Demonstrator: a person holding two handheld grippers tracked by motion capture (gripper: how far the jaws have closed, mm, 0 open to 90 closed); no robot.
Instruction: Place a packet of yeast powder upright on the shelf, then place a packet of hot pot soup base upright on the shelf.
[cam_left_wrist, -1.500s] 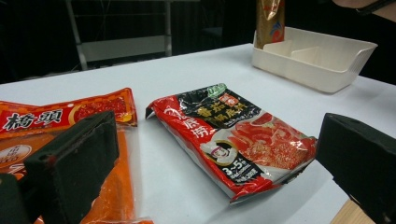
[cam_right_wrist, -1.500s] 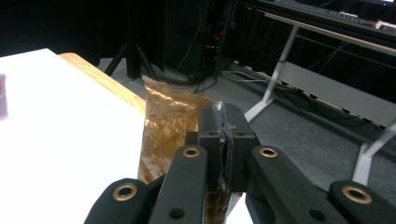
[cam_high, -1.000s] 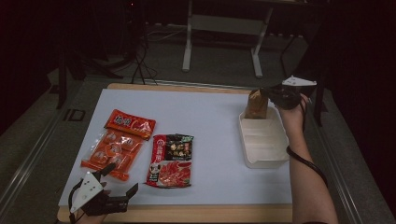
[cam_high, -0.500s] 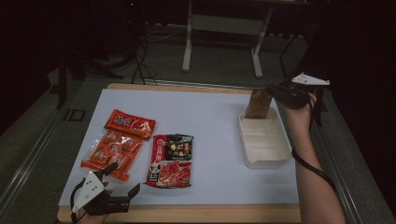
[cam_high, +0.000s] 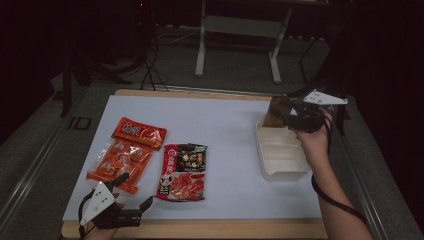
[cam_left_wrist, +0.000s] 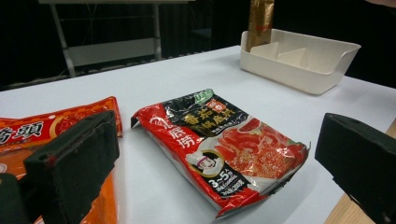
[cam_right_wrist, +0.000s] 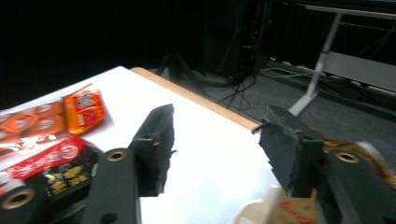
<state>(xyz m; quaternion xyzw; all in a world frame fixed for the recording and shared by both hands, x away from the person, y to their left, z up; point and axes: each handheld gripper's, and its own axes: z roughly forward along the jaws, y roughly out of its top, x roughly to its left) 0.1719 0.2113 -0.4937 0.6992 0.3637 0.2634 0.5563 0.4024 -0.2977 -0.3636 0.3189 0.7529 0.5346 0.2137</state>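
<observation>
A brown and gold packet (cam_high: 275, 111) stands upright in the far end of the white divided tray (cam_high: 280, 159). My right gripper (cam_high: 289, 111) hovers just right of it. In the right gripper view the right gripper (cam_right_wrist: 219, 135) is open, its jaws have just been opening, and nothing lies between them; the brown packet (cam_right_wrist: 289, 210) sits low beside one jaw. My left gripper (cam_high: 134, 191) rests open at the table's near left corner. In the left gripper view the left gripper (cam_left_wrist: 219, 135) faces a red and black food packet (cam_left_wrist: 205, 116), which it does not touch.
Two orange snack packets (cam_high: 138, 132) (cam_high: 117, 162) lie at the left, beside the red and black packet (cam_high: 183, 170). The tray (cam_left_wrist: 303, 70) has inner dividers. A metal stand and cables sit on the floor beyond the far edge.
The right gripper's jaws have opened and let go of the brown packet, then drew back to the right and a little up. The packet stays standing in the tray. The left gripper has not moved.
</observation>
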